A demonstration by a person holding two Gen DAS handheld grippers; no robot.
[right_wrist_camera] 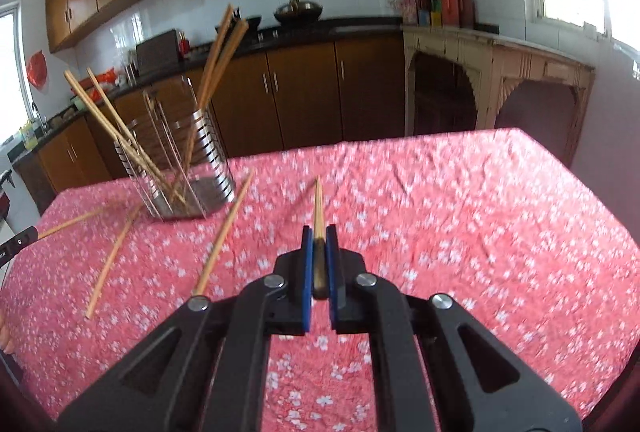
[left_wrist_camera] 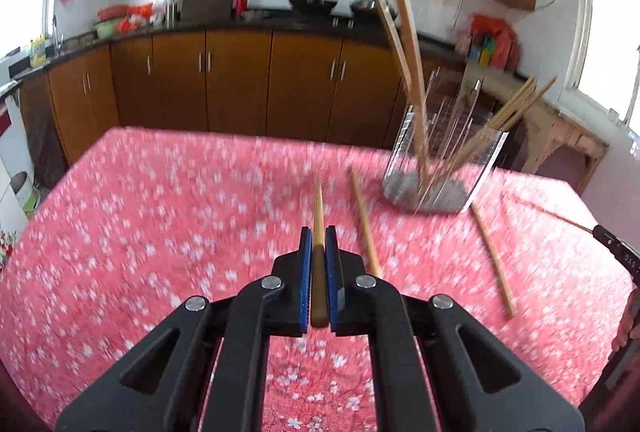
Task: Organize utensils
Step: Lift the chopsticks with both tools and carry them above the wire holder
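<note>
Kitchen setting: brown cabinets along the far walls, windows at both sides, and in front a table (left_wrist_camera: 160, 232) covered with a pink floral cloth.

Left tongs (left_wrist_camera: 318, 244): pressed together on one chopstick (left_wrist_camera: 318, 208), which lies along the jaws with its thin end pointing forward, clear of the cloth. Right tongs (right_wrist_camera: 318, 242): likewise pinching a second chopstick (right_wrist_camera: 319, 204) the same way.

Slotted metal holder (left_wrist_camera: 432, 168) stands on the table, ahead and right of the left tongs, ahead and left of the right tongs. It already carries several chopsticks (left_wrist_camera: 412, 44) leaning outward at wide angles. Two loose chopsticks (left_wrist_camera: 366, 228) lie on the cloth between the tongs and the holder.

Risks, as judged:
- Each stick is gripped near its thick end only, so the long free end may swing or slip in the pads during travel.
- Both tongs converging on one holder may clash, or their sticks may cross at the mouth.
- Leaning sticks crowd the opening; an incoming tip could strike them, lever one out, or tip the holder.
- A low approach could sweep the loose sticks on the cloth.
- Both views are blurred, so fine alignment cannot be confirmed.

Room for moving: open cloth is ample to the left of the left tongs and to the right of the right tongs. The holder stands near the far table edge; a knocked stick could roll off there. Approach from above looks the clearest path.
</note>
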